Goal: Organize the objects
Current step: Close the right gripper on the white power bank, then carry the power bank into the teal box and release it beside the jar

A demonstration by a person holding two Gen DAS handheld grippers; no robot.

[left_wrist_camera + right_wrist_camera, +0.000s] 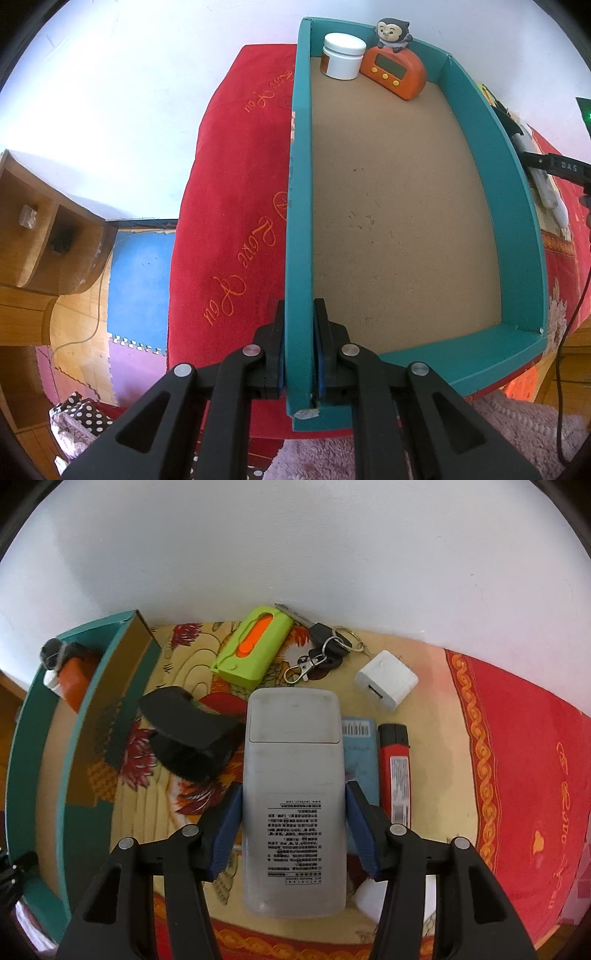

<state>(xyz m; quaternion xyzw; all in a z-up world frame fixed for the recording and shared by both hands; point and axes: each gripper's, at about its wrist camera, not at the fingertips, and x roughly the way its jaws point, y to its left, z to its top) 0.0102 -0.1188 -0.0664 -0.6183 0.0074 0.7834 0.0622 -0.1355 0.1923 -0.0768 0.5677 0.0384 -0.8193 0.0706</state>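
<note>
The left gripper (300, 343) is clamped on the teal cardboard box's wall (299, 206). The right gripper (293, 823) grasps a grey remote control (293, 775), back label up, print unreadable, above the red "Love You" cloth (524, 760).

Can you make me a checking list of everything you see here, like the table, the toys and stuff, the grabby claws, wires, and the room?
Surface: red cloth with a yellow flowered middle.
Job's things: teal box holding a white jar and an orange timer with a monkey figure; grey remote lying label up.
Clutter: green case, keys, white charger, red lighter, black holder, blue packet.
Grippers: left gripper jaws shut on the box wall; right gripper jaws gripping the remote's sides.
Cables: thin dark cable at the right edge.
Surroundings: white wall, wooden shelf, foam floor mats.
</note>
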